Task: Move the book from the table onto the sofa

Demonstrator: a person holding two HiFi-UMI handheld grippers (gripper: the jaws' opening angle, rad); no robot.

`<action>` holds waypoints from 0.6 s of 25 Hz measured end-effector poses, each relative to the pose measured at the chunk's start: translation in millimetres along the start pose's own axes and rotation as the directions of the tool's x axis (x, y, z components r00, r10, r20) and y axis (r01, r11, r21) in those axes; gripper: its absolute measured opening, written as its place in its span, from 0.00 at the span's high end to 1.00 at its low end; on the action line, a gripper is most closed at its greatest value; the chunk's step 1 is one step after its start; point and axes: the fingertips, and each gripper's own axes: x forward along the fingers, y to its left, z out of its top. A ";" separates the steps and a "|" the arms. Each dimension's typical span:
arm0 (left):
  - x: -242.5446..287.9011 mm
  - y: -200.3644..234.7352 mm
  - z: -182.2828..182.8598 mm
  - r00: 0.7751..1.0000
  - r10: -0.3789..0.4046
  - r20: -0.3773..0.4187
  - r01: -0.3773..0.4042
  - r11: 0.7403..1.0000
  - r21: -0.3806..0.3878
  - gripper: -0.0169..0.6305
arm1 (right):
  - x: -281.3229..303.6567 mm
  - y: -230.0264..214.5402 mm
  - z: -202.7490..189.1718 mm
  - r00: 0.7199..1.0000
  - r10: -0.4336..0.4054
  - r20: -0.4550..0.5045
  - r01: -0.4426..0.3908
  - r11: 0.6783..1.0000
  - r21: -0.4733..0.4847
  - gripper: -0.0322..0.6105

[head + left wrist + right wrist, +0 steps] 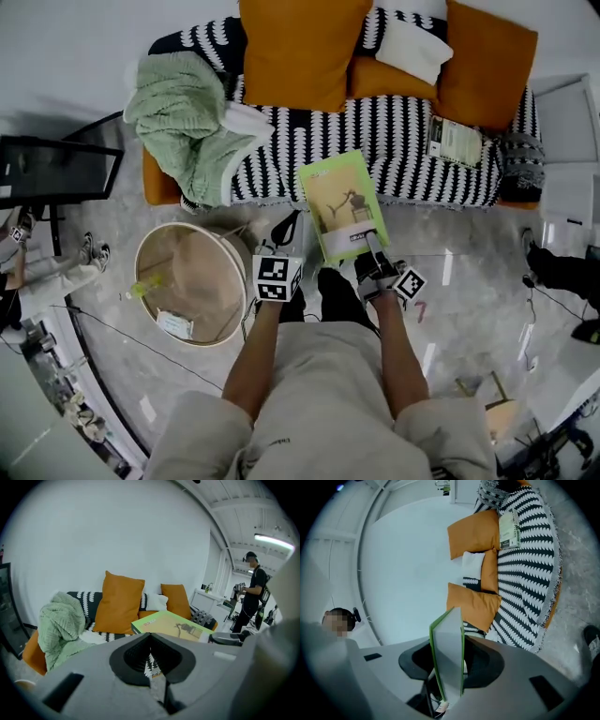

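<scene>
The right gripper pinches the thin, green-edged book with a sandy picture cover by its near short edge, jaws pressed flat against the two covers. In the right gripper view the book stands edge-on between the dark pads. Holding it at the edge likely leaves the rest of the book free to touch down first. The book hangs in the air at the front of the long sofa draped in a black-and-white patterned throw. Its far end is over the seat's front edge and its near end is over the floor before the sofa. It shows no sag, so it is probably a stiff board cover.

The left gripper holds nothing, its ribbed pads pressed together. It hovers in front of the sofa beside the book, probably idle because one grip is enough.

Plump orange fabric cushions lean on the sofa's back. A crumpled pale green knitted blanket sags over the end nearer the round light wooden table, which stands before the sofa, apart from the book. A second pale booklet lies flat toward the sofa's other end.
</scene>
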 end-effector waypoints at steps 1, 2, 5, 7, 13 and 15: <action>1.4 -3.9 1.5 1.000 -0.005 -0.001 0.005 1.000 -0.002 0.96 | -2.1 0.3 5.2 1.000 -0.003 0.015 0.003 1.000 0.002 0.73; 2.2 -7.5 2.4 1.000 -0.011 -0.003 0.011 1.000 -0.006 0.96 | -4.3 0.5 10.1 1.000 -0.006 0.030 0.006 1.000 0.003 0.73; 7.0 -13.7 4.7 0.999 -0.031 -0.015 0.031 1.000 -0.004 0.96 | -5.5 0.2 26.1 0.996 -0.010 0.086 0.009 1.000 0.017 0.73; 14.9 -14.9 5.7 0.999 -0.044 -0.024 0.044 0.999 0.002 0.96 | -3.7 -1.4 36.6 0.992 -0.009 0.124 0.005 1.000 0.029 0.73; 48.3 -6.8 10.7 0.994 -0.090 -0.056 0.091 0.996 0.010 0.96 | 10.0 -5.8 58.3 0.983 -0.025 0.183 0.021 1.000 0.021 0.73; 61.3 -1.5 14.2 0.993 -0.098 -0.068 0.098 0.995 0.011 0.96 | 15.0 -6.5 64.2 0.979 -0.030 0.200 0.027 0.999 0.017 0.73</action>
